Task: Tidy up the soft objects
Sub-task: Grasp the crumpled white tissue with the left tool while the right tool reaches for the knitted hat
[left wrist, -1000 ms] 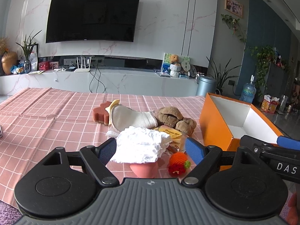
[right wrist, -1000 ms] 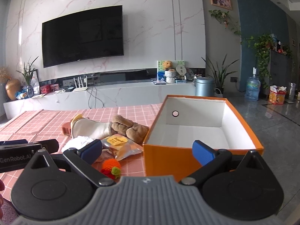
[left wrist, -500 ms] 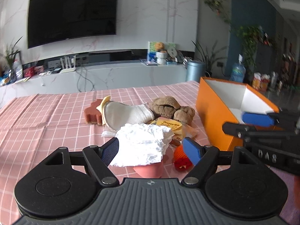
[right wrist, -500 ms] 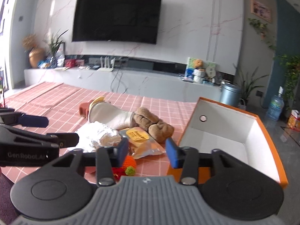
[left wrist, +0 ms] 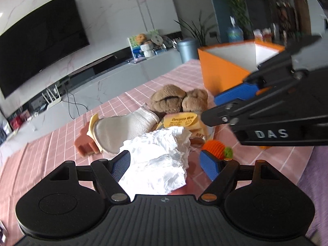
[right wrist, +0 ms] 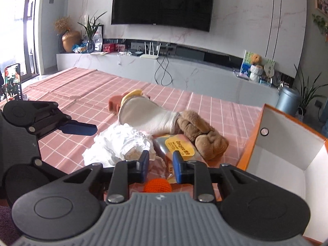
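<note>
A pile of soft things lies on the pink checked cloth: a crumpled white cloth (left wrist: pixel 160 160), a white sock (left wrist: pixel 123 131), a brown plush toy (left wrist: pixel 178 98), a yellow snack packet (left wrist: pixel 182 121) and an orange crocheted carrot (left wrist: pixel 215 147). My left gripper (left wrist: pixel 167 166) is open wide, with the white cloth (right wrist: pixel 121 143) between its fingers; its right pad stands apart from the cloth. My right gripper (right wrist: pixel 161 167) hovers over the packet (right wrist: pixel 180 147) and carrot (right wrist: pixel 157 185). Its jaws are narrow and closing, pressing on nothing. The orange box (right wrist: pixel 287 153) stands open to the right.
A reddish-brown block (left wrist: pixel 84 145) lies behind the sock. A phone on a stand (right wrist: pixel 13 82) is at the table's left edge. Beyond the table run a marble ledge (right wrist: pixel 184 67) and a wall television. A purple rug (left wrist: pixel 315 174) shows at the near side.
My right gripper has swung left from the box to above the pile, and its jaws have narrowed from wide. My left gripper has rolled and come closer to the white cloth.
</note>
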Available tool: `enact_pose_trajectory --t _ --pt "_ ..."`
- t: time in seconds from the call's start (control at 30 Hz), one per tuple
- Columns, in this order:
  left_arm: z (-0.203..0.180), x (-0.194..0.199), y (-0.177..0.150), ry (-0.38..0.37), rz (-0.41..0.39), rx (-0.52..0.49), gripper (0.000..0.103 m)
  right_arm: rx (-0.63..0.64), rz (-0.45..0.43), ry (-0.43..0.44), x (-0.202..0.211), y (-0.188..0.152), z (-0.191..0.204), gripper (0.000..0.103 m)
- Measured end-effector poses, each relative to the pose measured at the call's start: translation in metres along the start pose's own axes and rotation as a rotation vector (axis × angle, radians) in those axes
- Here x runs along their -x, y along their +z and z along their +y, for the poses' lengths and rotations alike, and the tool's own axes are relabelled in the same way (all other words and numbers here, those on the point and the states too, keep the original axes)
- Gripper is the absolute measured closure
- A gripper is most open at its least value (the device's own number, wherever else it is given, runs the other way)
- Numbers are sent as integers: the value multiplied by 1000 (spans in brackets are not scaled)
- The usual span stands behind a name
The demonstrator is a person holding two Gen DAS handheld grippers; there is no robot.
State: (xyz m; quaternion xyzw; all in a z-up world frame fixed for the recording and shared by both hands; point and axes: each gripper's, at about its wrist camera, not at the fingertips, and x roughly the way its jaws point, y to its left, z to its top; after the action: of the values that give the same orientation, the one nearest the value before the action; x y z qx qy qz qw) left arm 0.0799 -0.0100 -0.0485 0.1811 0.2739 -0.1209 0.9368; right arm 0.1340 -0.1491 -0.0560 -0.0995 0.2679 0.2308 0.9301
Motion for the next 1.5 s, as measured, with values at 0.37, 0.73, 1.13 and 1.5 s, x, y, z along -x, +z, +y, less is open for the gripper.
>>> enact_pose_trajectory --t 0.37,0.73,1.13,1.5 --pt "-7 -41 1 42 82 -81 55 -37 31 15 -23 -1 -6 78" --pt "34 -15 9 60 16 139 76 -65 51 54 -35 9 -10 67" --pt "122 0 -19 102 43 537 76 -126 236 170 -102 43 8 33" --pt "130 1 -40 67 59 609 76 -56 390 119 -144 41 34 33"
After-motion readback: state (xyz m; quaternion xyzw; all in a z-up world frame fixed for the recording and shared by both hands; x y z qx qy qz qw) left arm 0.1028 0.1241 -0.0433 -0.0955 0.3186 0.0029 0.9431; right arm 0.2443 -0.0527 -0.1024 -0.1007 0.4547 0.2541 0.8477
